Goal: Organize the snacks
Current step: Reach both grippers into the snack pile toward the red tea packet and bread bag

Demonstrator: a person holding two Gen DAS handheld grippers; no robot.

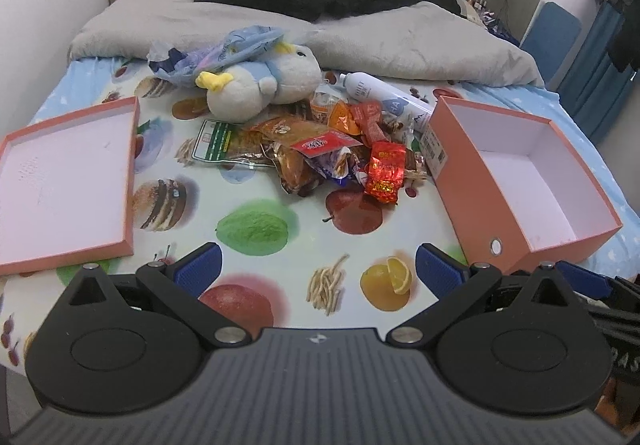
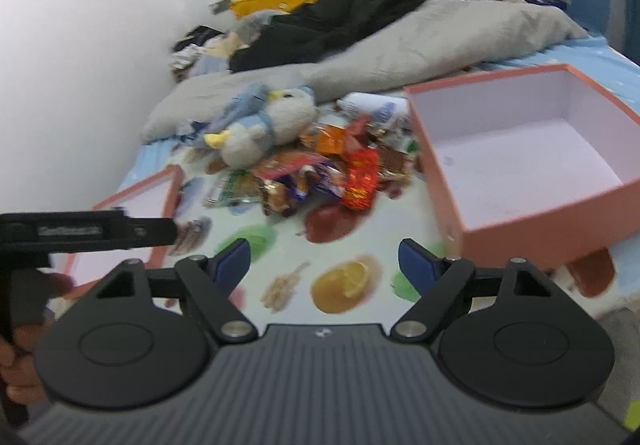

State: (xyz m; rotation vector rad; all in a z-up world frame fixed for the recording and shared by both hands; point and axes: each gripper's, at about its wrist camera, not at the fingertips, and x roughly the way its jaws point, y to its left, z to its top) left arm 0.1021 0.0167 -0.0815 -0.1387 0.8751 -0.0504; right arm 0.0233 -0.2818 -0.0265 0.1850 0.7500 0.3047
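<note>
Spread wide and holding nothing, the left gripper (image 1: 318, 265) and right gripper (image 2: 323, 259) are held short of the snack pile (image 1: 320, 141); the packets are heaped mid-bed between the salmon lid (image 1: 64, 181) and open salmon box (image 1: 532, 181); a neighbouring packet could be dragged out, or the plush penguin (image 1: 264, 81) snagged.

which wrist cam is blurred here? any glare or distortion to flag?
Right wrist view: motion-blurred; the snack pile and plush toy smear, while the right gripper stays sharp. Left wrist view: crisp, with legible print on the red packet and the white bottle. Both: fisheye bends the pink box, with soft, even light and no harsh glare.
</note>
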